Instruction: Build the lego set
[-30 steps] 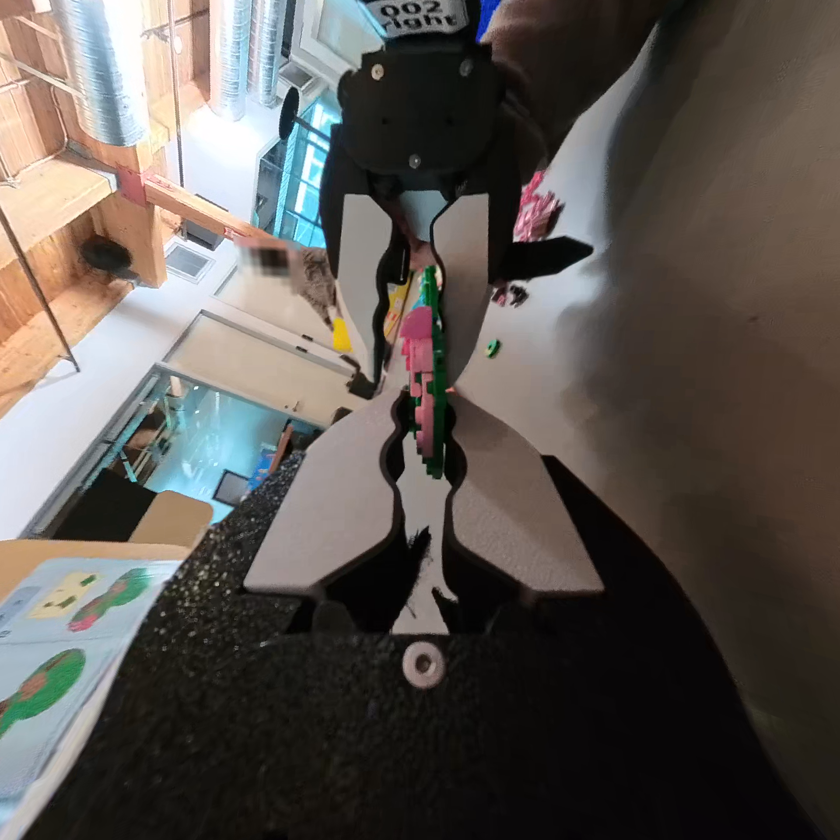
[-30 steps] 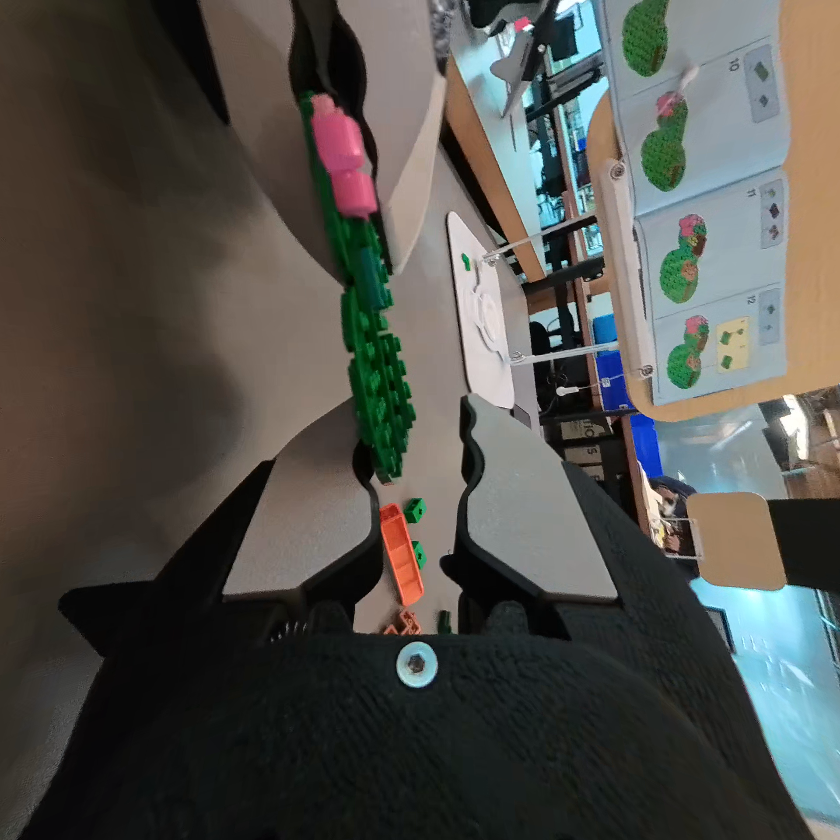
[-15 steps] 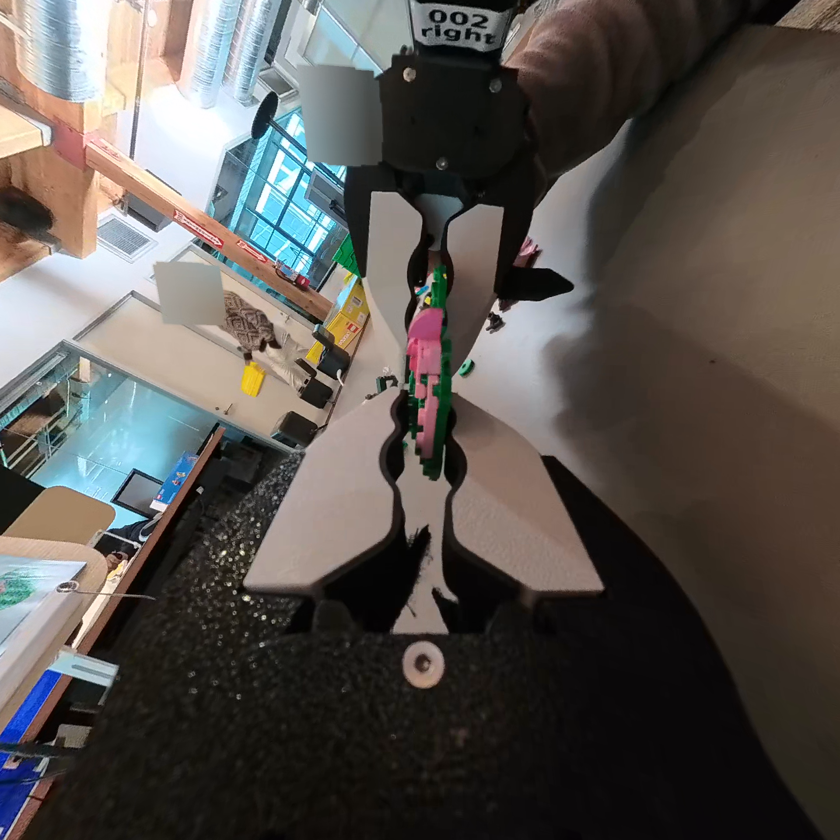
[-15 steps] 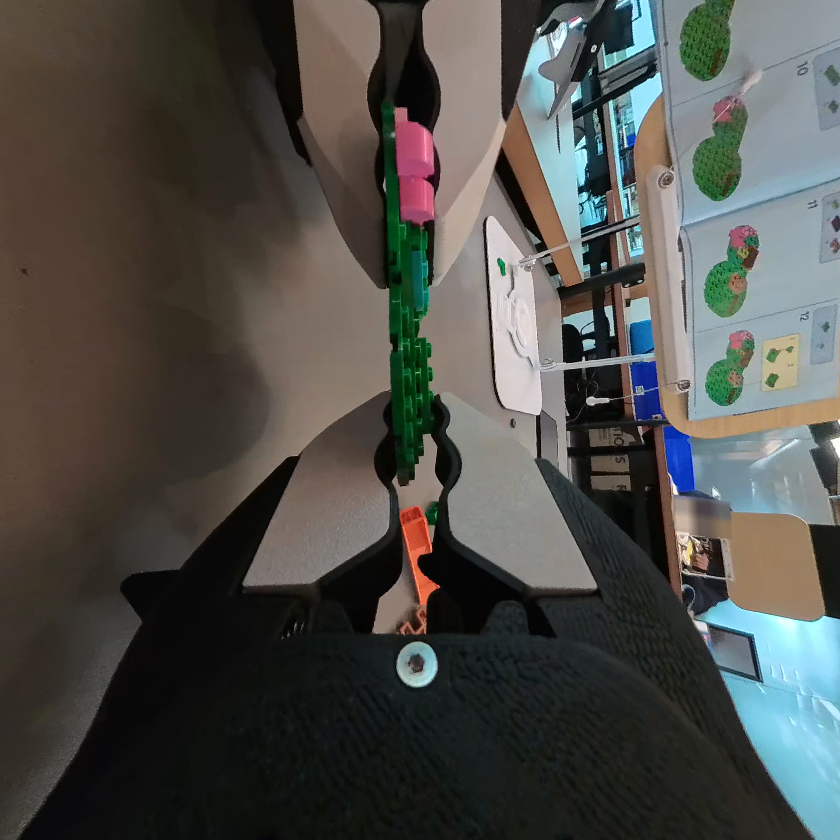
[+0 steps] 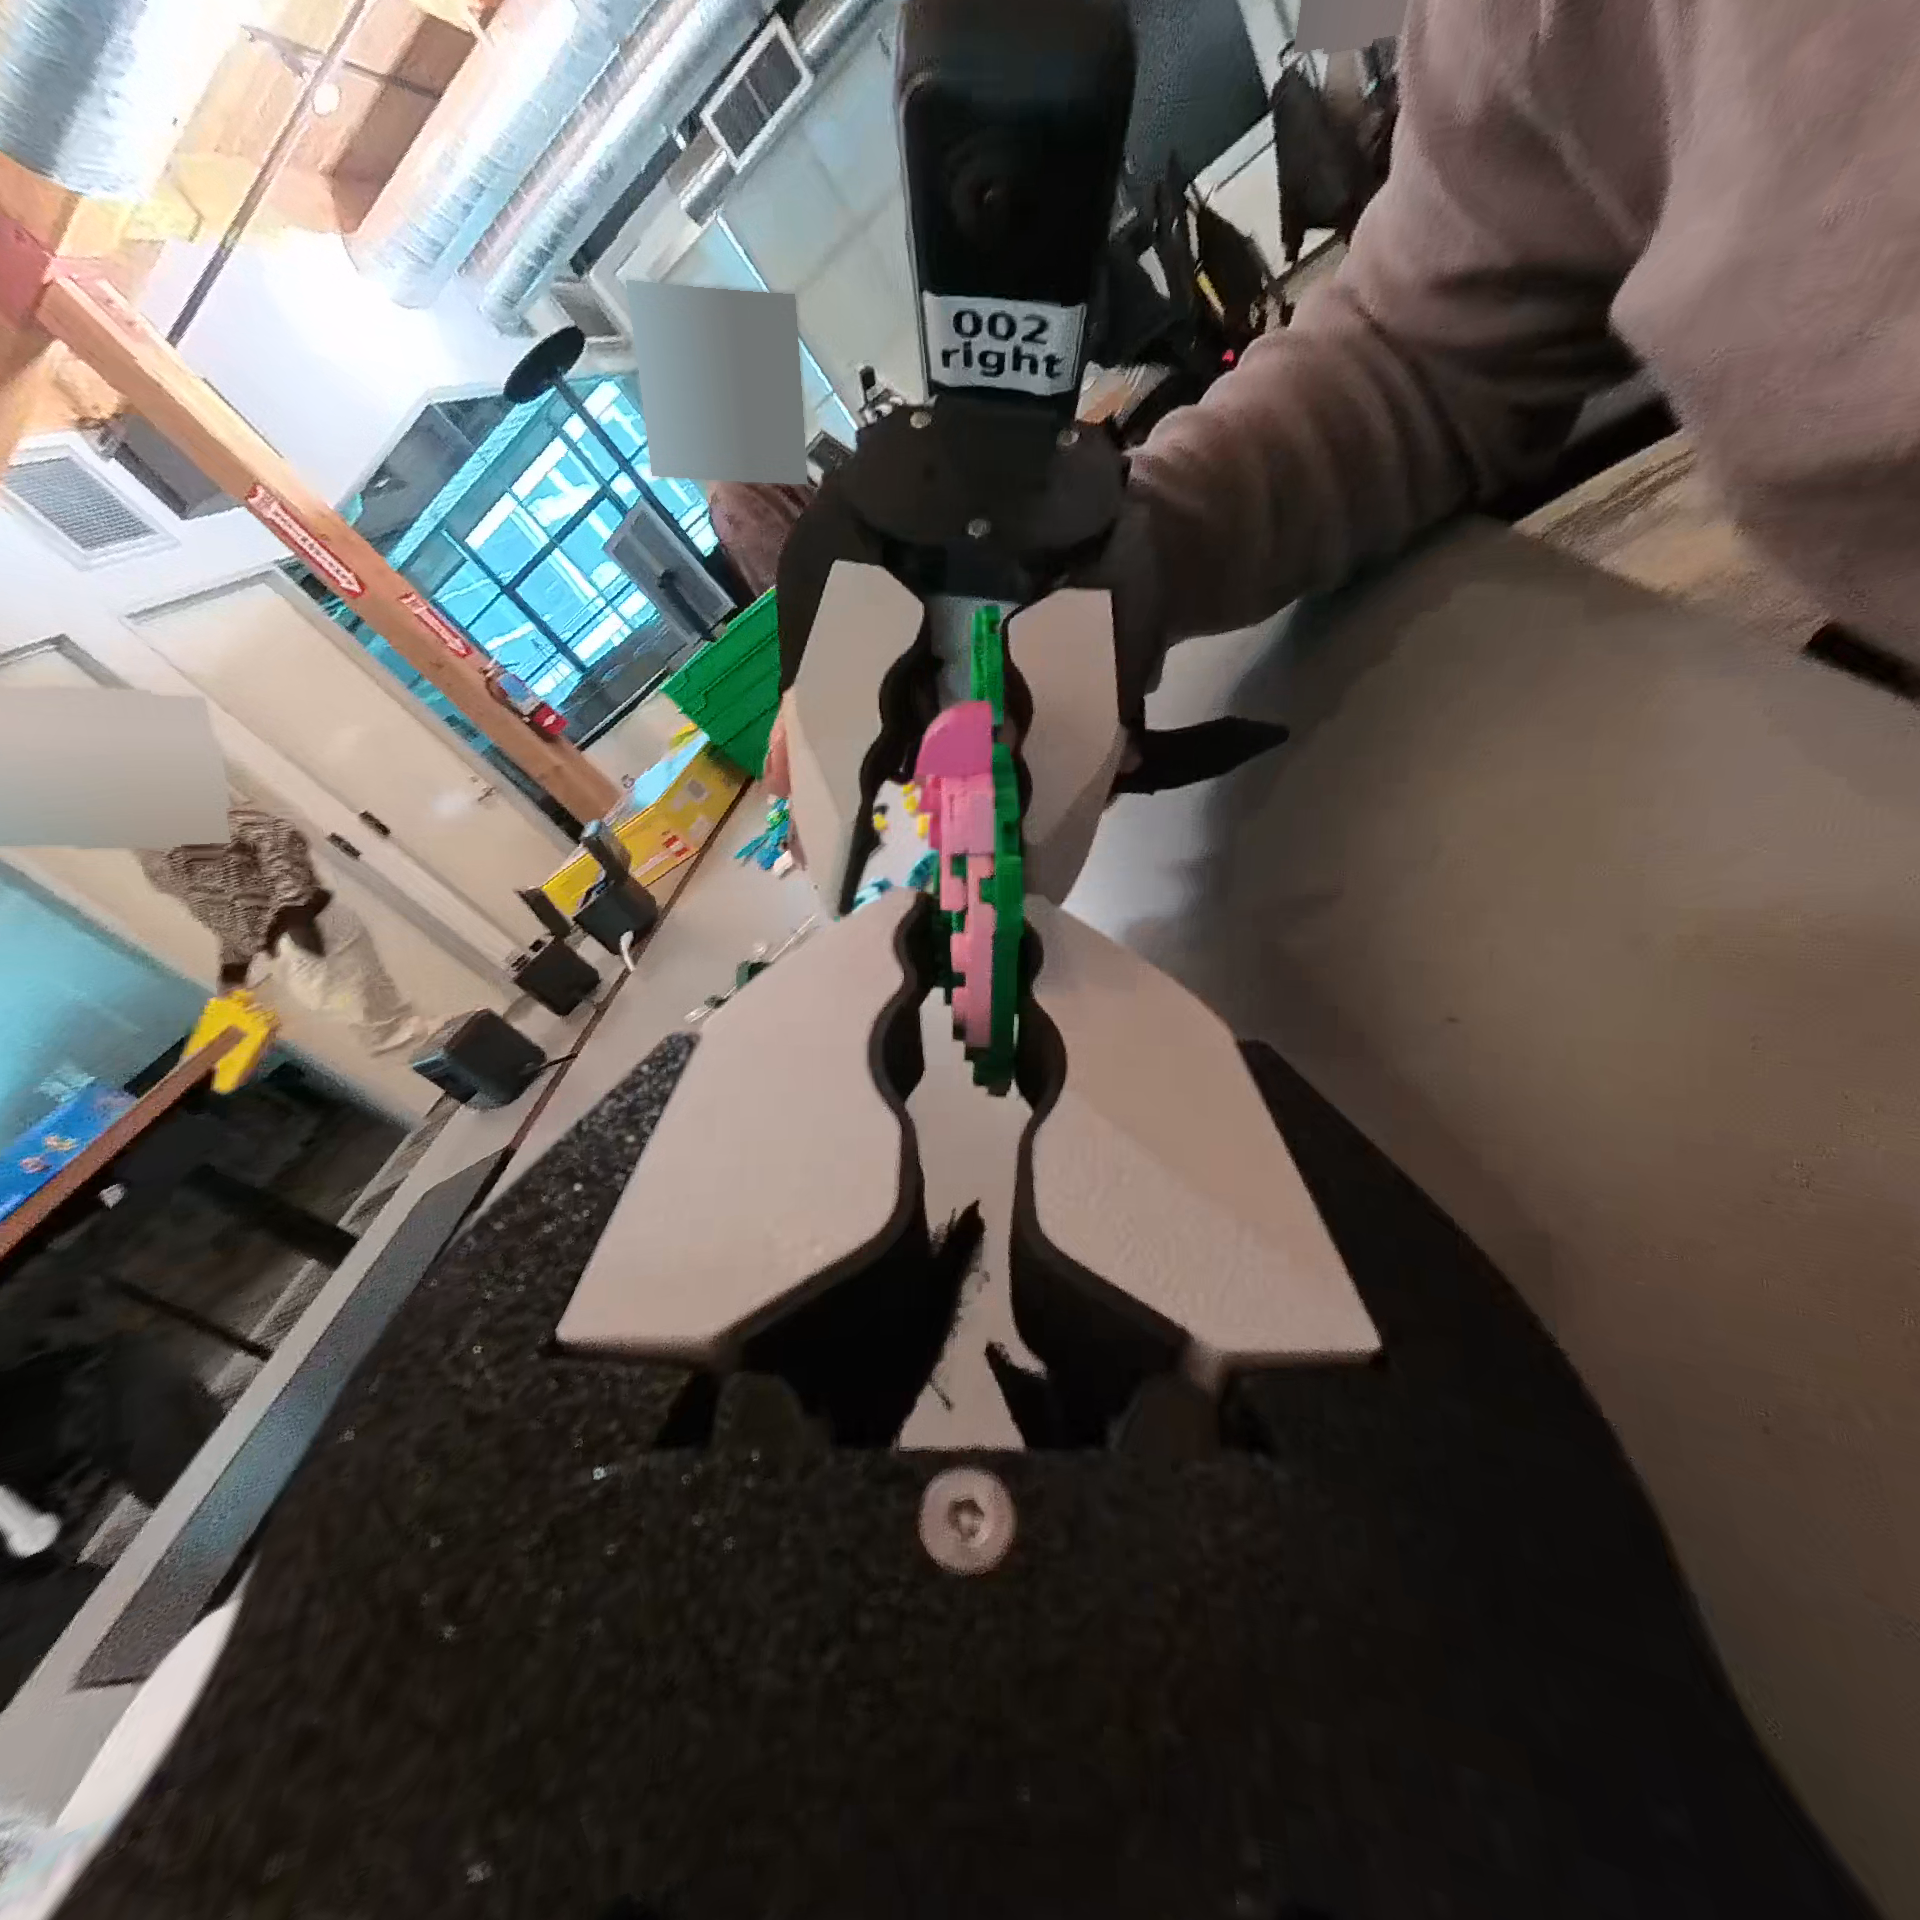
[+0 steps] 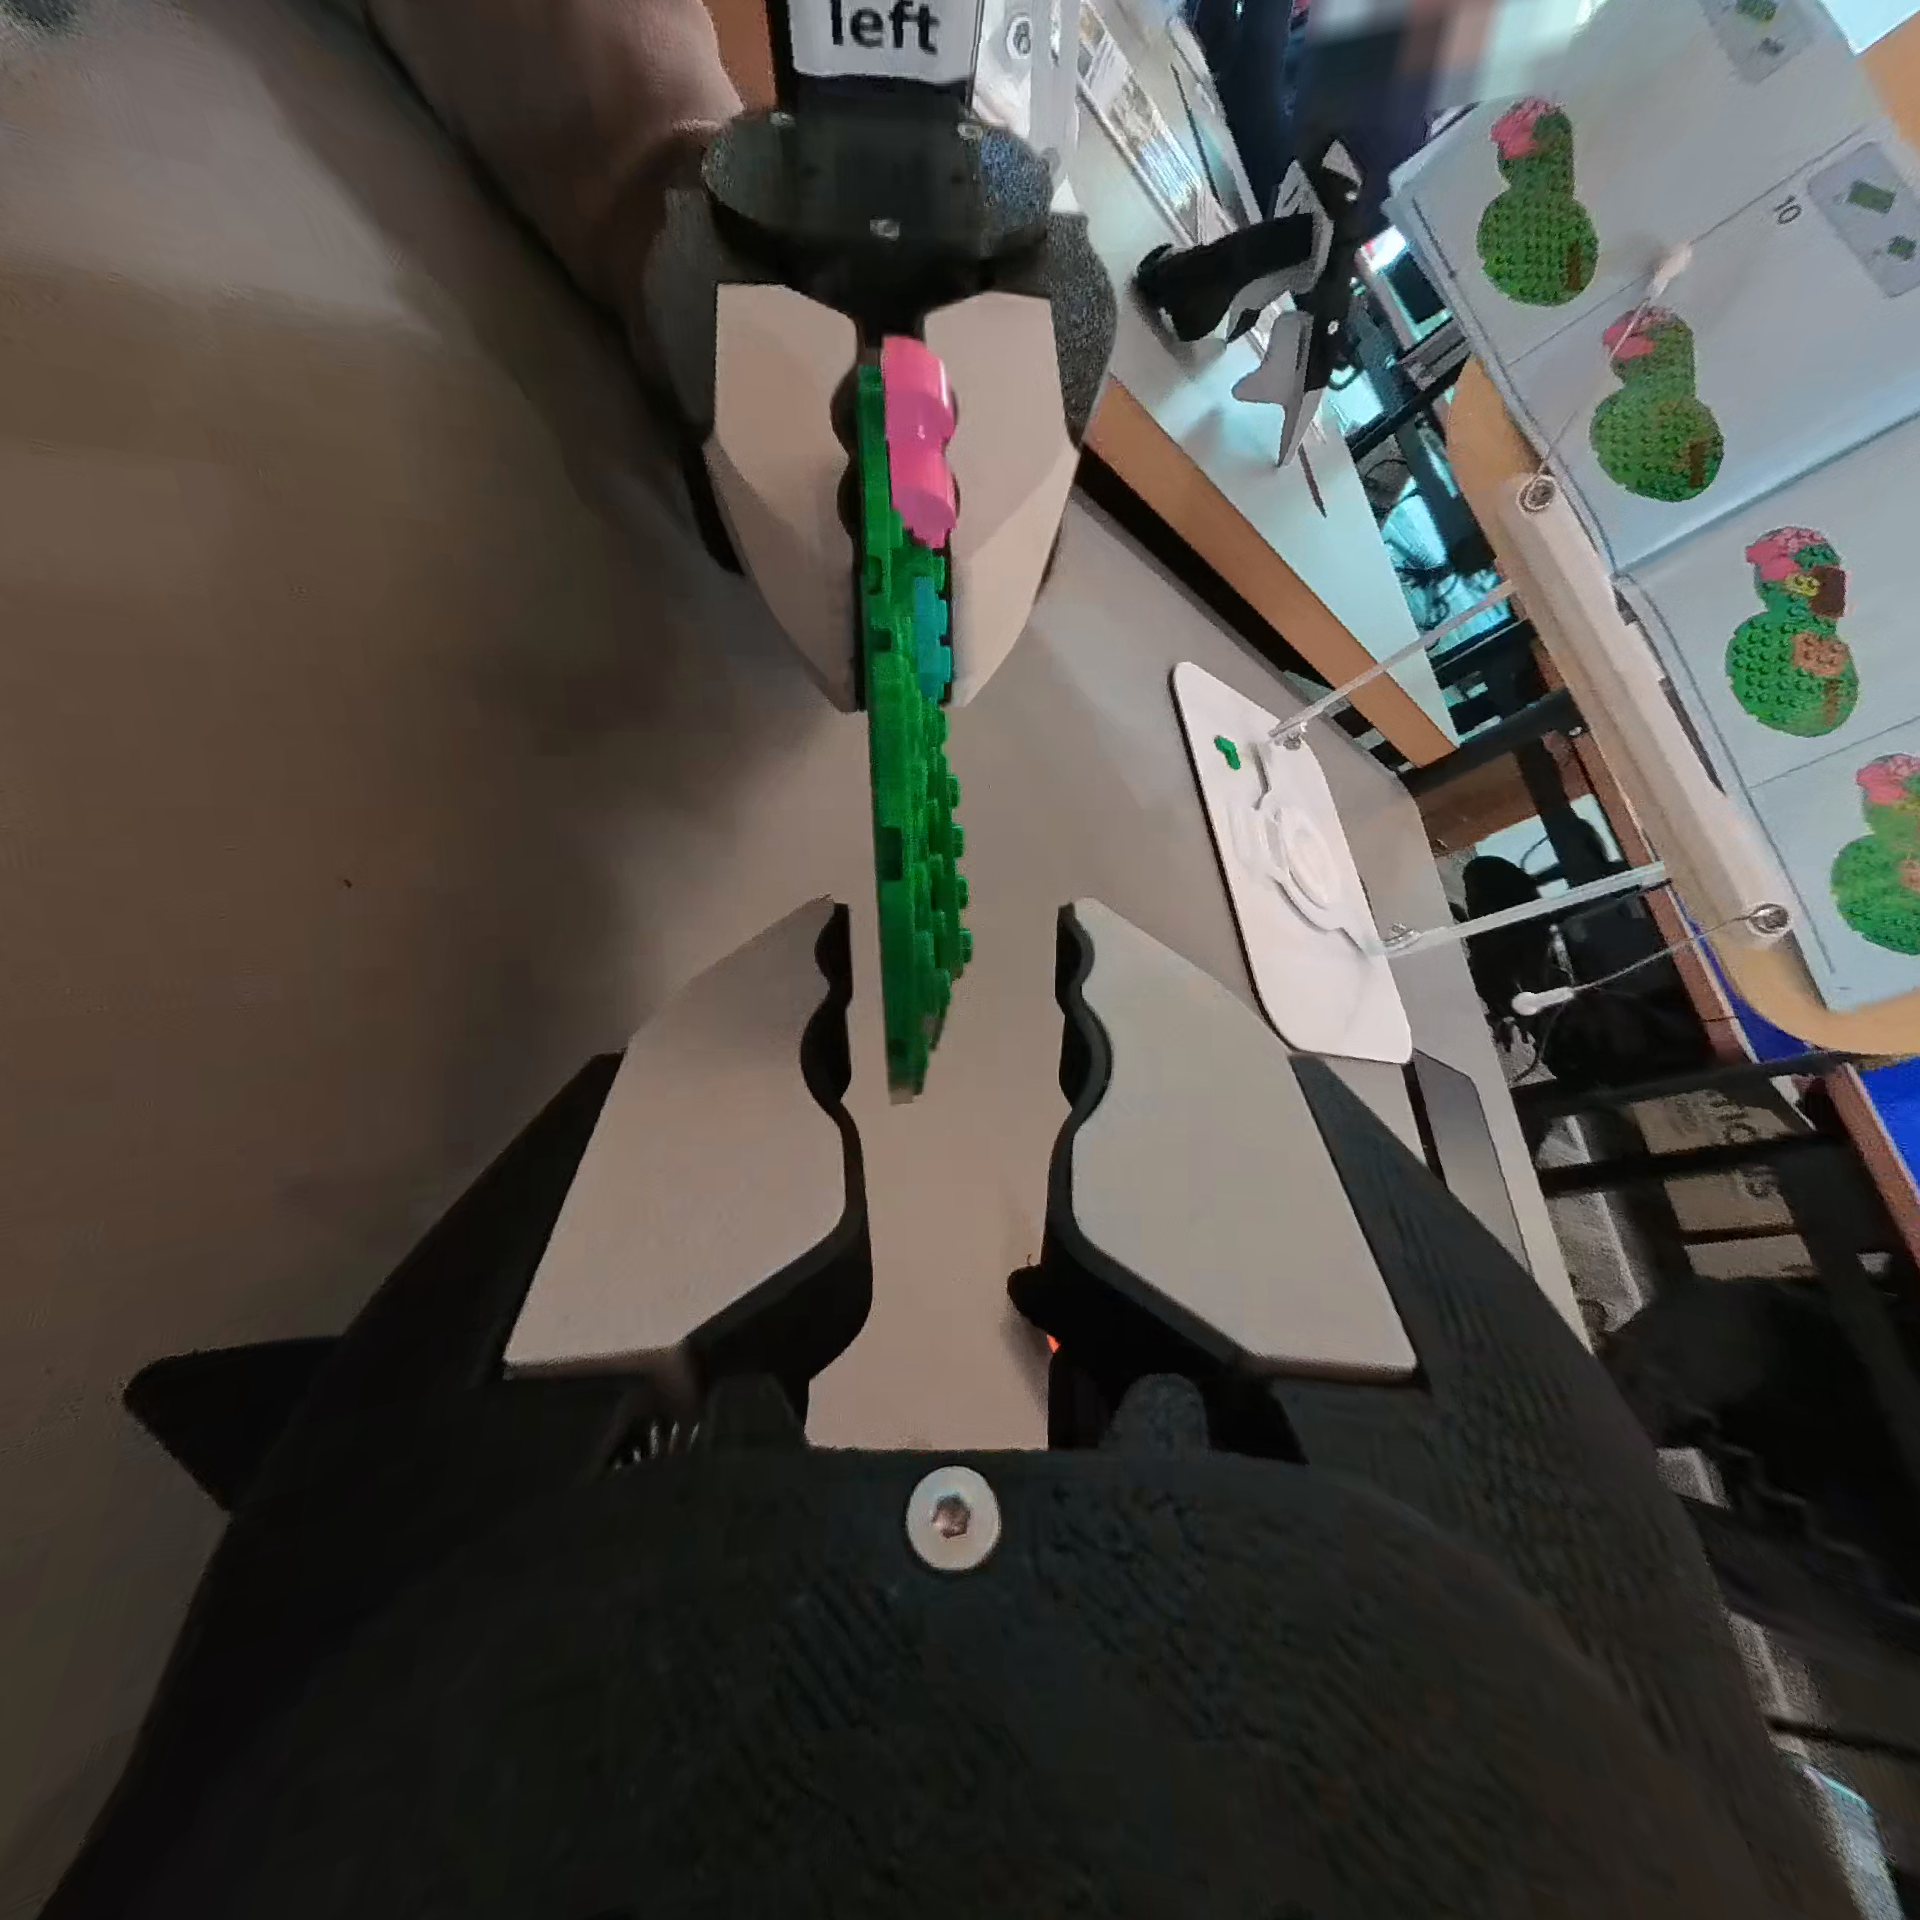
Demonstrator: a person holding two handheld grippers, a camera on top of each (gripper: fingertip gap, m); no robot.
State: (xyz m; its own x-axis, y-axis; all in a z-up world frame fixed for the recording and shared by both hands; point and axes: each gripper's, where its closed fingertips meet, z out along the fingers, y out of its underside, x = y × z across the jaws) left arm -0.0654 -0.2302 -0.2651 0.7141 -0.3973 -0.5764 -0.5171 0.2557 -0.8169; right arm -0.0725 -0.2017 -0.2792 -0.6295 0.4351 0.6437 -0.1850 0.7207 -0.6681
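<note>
The plate is held edge-on by the left gripper; the right gripper stands wide. Seemingly only one end is clamped, so the plate could be dropped.

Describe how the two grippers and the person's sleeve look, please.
Both grippers, left gripper and right gripper, have flat pale grey fingers with wavy black-edged inner sides, on rough black bodies with one silver screw. Each carries a white label. The sleeve is greyish mauve knit.
</note>
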